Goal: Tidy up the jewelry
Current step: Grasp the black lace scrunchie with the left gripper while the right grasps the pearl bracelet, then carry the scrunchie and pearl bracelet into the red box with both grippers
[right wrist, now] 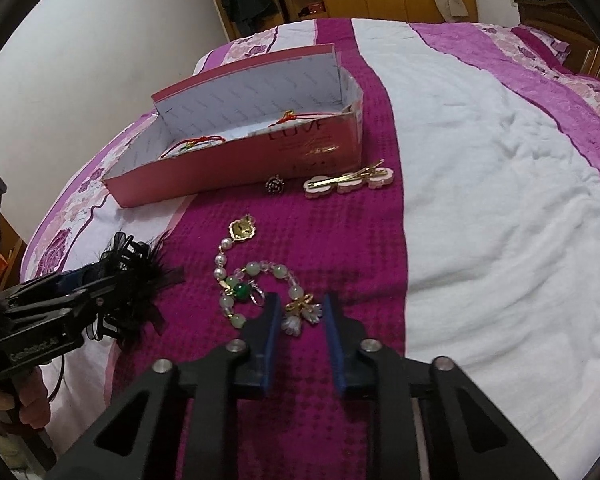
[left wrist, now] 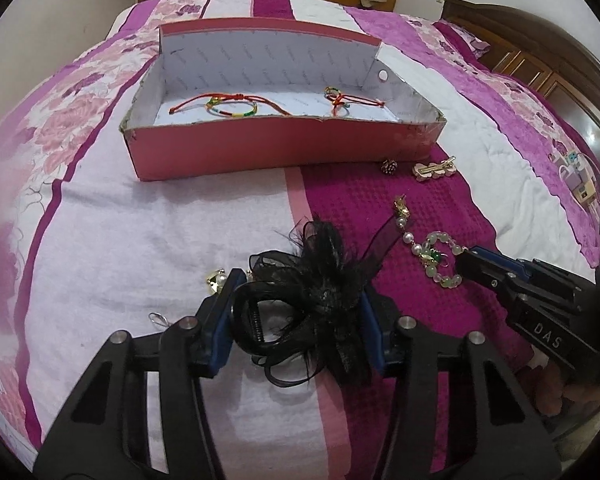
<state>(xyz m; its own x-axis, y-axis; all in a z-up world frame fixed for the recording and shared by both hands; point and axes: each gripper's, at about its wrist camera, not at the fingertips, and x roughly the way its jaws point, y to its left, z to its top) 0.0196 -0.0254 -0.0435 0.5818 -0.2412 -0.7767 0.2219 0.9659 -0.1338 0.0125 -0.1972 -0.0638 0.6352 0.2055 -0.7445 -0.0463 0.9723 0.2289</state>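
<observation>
Nearest us, our left gripper [left wrist: 296, 316] is clamped on a black feather hair clip [left wrist: 316, 280] lying on the bed [left wrist: 160, 240]. Our right gripper [right wrist: 302, 316] has its jaws narrowed around the flower charm of a green bead bracelet [right wrist: 260, 288], though we cannot tell whether they press it. Farther off, toward the bed's far edge, sits a pink box [left wrist: 260, 148] already holding cord bracelets [left wrist: 220, 106]. We judge this the pickup step; next comes lifting both pieces into the box.

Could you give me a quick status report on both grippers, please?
Left gripper shut on black feather hairpiece. Right gripper straddling bead bracelet charm, pads not touching. Pink box path unobstructed.
</observation>
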